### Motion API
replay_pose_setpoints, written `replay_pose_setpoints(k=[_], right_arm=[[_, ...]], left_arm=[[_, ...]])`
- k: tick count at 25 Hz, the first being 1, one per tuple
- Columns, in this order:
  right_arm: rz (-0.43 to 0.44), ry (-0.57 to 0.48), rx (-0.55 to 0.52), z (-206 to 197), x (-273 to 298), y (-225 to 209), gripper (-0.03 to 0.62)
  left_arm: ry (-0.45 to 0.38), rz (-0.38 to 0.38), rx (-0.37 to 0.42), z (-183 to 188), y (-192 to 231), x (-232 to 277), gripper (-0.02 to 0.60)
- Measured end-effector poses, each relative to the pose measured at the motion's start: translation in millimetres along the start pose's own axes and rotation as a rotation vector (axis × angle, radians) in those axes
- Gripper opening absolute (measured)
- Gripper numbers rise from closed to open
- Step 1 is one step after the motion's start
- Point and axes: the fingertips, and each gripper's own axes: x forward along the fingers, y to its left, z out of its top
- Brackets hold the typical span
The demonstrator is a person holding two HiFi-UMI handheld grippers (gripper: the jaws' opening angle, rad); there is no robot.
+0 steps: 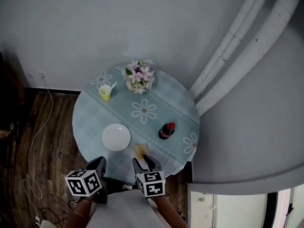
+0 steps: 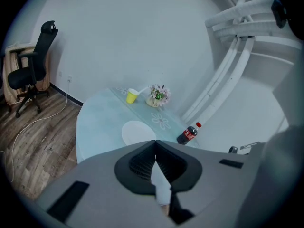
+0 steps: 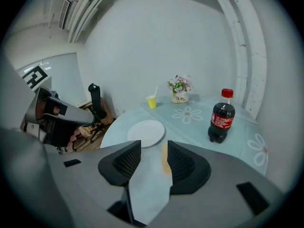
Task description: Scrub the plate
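Note:
A white plate [image 1: 116, 137] lies empty on the near left part of the round table [image 1: 90, 122]; it also shows in the left gripper view [image 2: 137, 132] and the right gripper view [image 3: 147, 132]. A yellowish sponge [image 1: 141, 150] lies just right of it by the table's front edge. My right gripper [image 1: 144, 163] hovers at that edge, open, and the sponge [image 3: 164, 159] shows through the gap beyond its jaws, untouched. My left gripper [image 1: 99, 164] is shut on nothing, below the plate and off the table's edge; its jaws [image 2: 156, 152] meet.
A cola bottle [image 1: 166, 130] stands right of the sponge. A yellow cup [image 1: 105, 92] and a flower pot [image 1: 139, 76] sit at the table's far side. A white cable [image 1: 38, 141] trails over the wooden floor on the left. An office chair [image 2: 33, 75] stands by the wall.

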Motion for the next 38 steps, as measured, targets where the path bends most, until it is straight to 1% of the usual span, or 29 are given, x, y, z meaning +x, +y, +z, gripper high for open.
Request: replay_pose_setpoints(k=[3, 9, 15, 20, 26, 28, 30, 33, 36, 38], right_arm=[[-0.011, 0.017, -0.023, -4, 3, -4, 0.163], [-0.024, 0.048, -0.026, -15, 7, -10, 0.163], [-0.046, 0.073, -0.044, -18, 13, -14, 0.163], [-0.036, 0.123, -0.056, -24, 20, -13, 0.163], [-0.067, 0.153, -0.057, -25, 33, -20, 0.163], [-0.066, 0.179, -0.051, -27, 38, -20, 0.163], [-0.077, 0.213, -0.069, -29, 41, -19, 0.163], [-0.094, 0.248, -0.093, -26, 50, -23, 0.163], [-0.093, 0.296, -0.073, -36, 54, -24, 0.167], [-0.104, 0.320, -0.079, -41, 57, -24, 0.167]], left_arm=[[0.003, 0.009, 0.003, -1, 1, 0, 0.009], [0.004, 0.021, -0.010, -2, 6, -2, 0.009], [0.009, 0.019, -0.006, 4, 13, 6, 0.009], [0.024, 0.009, -0.011, 10, 17, 14, 0.009], [0.044, 0.004, -0.010, 21, 30, 28, 0.009], [0.052, -0.003, -0.015, 26, 33, 31, 0.009], [0.054, -0.009, -0.026, 31, 37, 33, 0.009], [0.044, -0.021, -0.020, 48, 43, 41, 0.009], [0.059, -0.021, -0.021, 50, 52, 43, 0.009], [0.078, -0.013, -0.026, 49, 62, 43, 0.009]])
